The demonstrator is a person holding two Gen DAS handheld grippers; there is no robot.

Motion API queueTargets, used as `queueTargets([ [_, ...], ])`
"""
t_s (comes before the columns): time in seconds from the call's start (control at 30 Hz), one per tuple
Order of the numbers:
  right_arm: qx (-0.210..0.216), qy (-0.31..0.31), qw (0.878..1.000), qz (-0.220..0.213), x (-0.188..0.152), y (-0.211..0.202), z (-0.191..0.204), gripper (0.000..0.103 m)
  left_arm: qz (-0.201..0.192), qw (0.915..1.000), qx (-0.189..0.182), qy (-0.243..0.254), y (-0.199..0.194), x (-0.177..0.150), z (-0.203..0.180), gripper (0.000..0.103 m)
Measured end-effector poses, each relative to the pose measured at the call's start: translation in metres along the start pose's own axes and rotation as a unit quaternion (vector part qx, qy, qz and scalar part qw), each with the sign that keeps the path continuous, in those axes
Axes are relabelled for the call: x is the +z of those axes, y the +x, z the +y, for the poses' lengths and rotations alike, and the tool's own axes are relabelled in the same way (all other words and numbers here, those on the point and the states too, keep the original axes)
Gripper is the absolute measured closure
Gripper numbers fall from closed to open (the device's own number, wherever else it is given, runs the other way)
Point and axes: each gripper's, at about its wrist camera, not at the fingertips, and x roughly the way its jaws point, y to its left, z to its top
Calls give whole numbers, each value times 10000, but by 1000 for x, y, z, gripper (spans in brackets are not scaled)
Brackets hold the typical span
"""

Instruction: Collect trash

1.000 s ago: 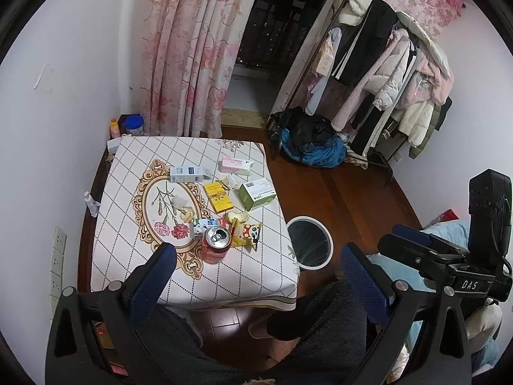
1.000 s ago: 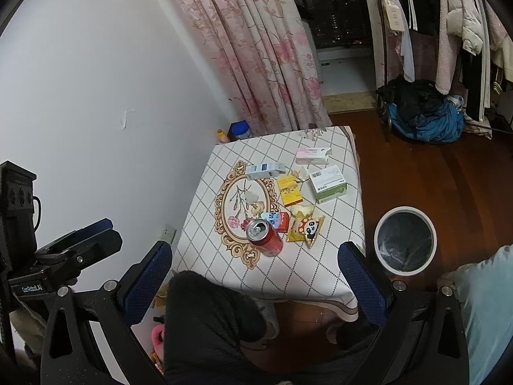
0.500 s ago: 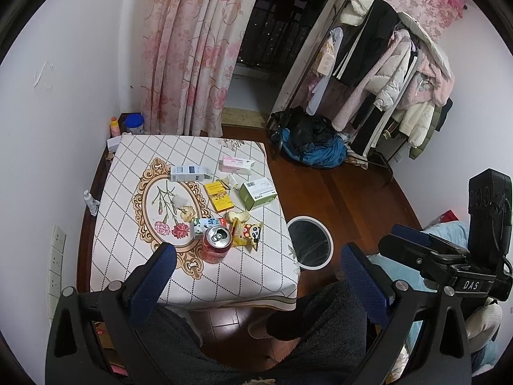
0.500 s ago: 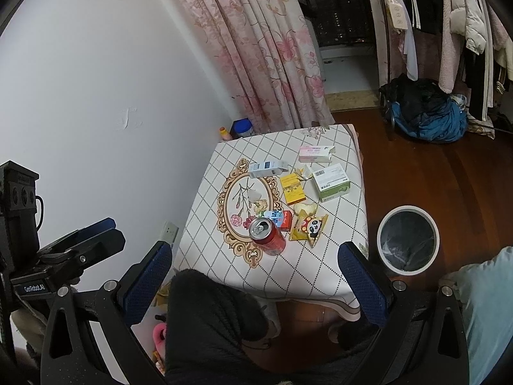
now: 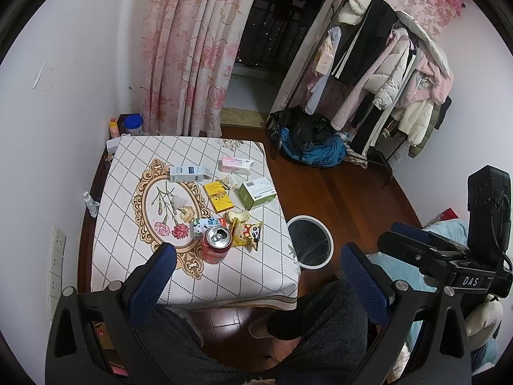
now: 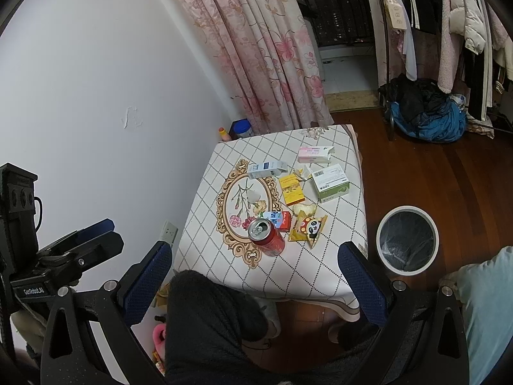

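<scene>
Wooden floor (image 6: 433,173) runs past a small table (image 5: 224,276) draped in a diamond-checked cloth, pushed near a white wall (image 6: 96,96) with a floral curtain (image 5: 192,48) behind it.

Trash sits in a loose cluster on the table's middle and right half. A red soda can (image 5: 216,244) stands upright nearest the front, its opened top showing; just behind it lies a small blue and red carton (image 5: 208,224), and beside that a yellow panda snack wrapper (image 5: 247,233) with a crumpled pale wrapper (image 5: 238,215) at its far end. Further back are a yellow box (image 5: 218,196), a green and white box (image 5: 257,193) close to the right edge, a blue and white box (image 5: 188,173) and a pink box (image 5: 235,164). The front strip of cloth and the whole left side lie bare.

On the floor just off the table's right front corner stands a round white bin (image 6: 407,240) with a dark liner, open floor around it.

Both tools hang well short of the table, above the person's dark trouser legs (image 6: 211,320). Left gripper (image 5: 256,276) has its blue-padded fingers (image 5: 154,282) spread wide with nothing between them; right gripper (image 6: 253,282) is likewise splayed and unladen.
</scene>
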Motion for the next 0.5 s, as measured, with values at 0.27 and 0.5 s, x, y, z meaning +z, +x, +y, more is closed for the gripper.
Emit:
queueTargets([
  [0.27,10,3,10000,-3,0,-1,-1,0,-1,10000,0,5,0,0,0,0],
  [0.5,8,12,10000,5,0,0,-1,0,3,10000,1,5,0,0,0,0],
])
